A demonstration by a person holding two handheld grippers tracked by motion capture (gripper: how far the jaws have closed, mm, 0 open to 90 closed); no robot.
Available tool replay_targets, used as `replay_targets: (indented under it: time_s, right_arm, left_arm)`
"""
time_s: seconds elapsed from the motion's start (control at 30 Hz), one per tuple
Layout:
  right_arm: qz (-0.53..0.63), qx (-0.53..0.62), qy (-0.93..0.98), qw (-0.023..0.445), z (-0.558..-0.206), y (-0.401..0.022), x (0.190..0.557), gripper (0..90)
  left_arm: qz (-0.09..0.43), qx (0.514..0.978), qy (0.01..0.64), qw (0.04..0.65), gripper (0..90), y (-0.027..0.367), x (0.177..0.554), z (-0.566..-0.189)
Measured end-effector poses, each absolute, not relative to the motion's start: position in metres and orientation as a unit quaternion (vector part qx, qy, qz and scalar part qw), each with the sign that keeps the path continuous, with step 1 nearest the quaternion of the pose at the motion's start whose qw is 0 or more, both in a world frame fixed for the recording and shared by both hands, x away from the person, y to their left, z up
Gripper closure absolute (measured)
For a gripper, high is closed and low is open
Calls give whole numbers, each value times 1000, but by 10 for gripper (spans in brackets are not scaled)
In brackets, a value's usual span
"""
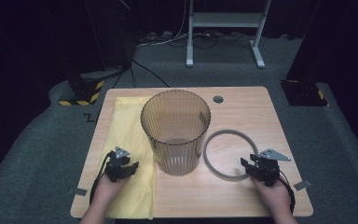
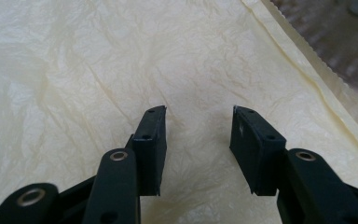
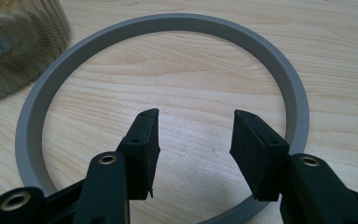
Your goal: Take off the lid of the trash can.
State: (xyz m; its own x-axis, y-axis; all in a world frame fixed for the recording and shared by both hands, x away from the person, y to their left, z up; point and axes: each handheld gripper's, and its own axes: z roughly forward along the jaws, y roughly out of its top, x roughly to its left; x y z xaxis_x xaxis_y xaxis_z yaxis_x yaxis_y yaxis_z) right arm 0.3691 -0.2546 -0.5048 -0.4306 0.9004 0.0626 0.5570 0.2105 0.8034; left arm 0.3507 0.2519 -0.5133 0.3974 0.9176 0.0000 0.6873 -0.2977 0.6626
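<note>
A translucent ribbed brown bin (image 1: 176, 133) stands upright in the middle of the wooden table (image 1: 242, 107). To its left lies a crinkled pale yellow bag (image 1: 126, 121), flat on the table. A grey ring (image 1: 206, 154) lies flat to the bin's right. My left gripper (image 1: 132, 166) hovers low over the bag's near part, jaws apart, with only the bag's surface (image 2: 74, 70) beyond its tips (image 2: 199, 112). My right gripper (image 1: 245, 165) is at the ring's near right edge; its jaws (image 3: 196, 114) stand apart above the ring (image 3: 168, 23) and grip nothing. The bin's base (image 3: 14, 42) shows at upper left there.
A round grey cable hole (image 1: 218, 99) sits near the table's far edge. Behind the table, on the grey carpet, stands a white desk frame (image 1: 223, 21) with cables. Black-and-yellow striped blocks (image 1: 81, 93) lie at the far left.
</note>
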Motion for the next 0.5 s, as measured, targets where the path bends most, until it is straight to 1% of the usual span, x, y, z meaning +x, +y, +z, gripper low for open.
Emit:
replay_targets:
  time_s: [0.03, 0.1, 0.23, 0.27, 0.3, 0.33, 0.37, 0.4, 0.5]
  right_arm:
    - [396, 488, 747, 217, -505, -255, 369, 518]
    - [398, 488, 747, 215, -505, -255, 369, 517]
    - [400, 490, 744, 217, -503, -256, 369, 516]
    - [400, 490, 744, 217, -503, -256, 369, 516]
    - [400, 490, 743, 217, -503, -255, 369, 516]
    - [401, 489, 743, 220, -502, -255, 368, 515]
    - [401, 488, 743, 220, -502, -255, 368, 515]
    - [401, 489, 743, 220, -502, -255, 368, 514]
    - [399, 490, 744, 220, -503, -254, 368, 514]
  left_arm:
    - [194, 782, 513, 296, 555, 252, 351, -513]
    - [190, 785, 510, 295, 554, 250, 337, -513]
    - [200, 789, 494, 305, 447, 247, 315, -498]
    - [200, 789, 494, 305, 427, 247, 315, -498]
    - [209, 788, 490, 310, 427, 248, 313, -492]
    - [225, 784, 487, 314, 366, 255, 311, -477]
    - [228, 780, 490, 315, 340, 258, 311, -472]
    - [228, 780, 490, 315, 324, 258, 311, -472]
    - [248, 762, 504, 322, 283, 278, 318, -456]
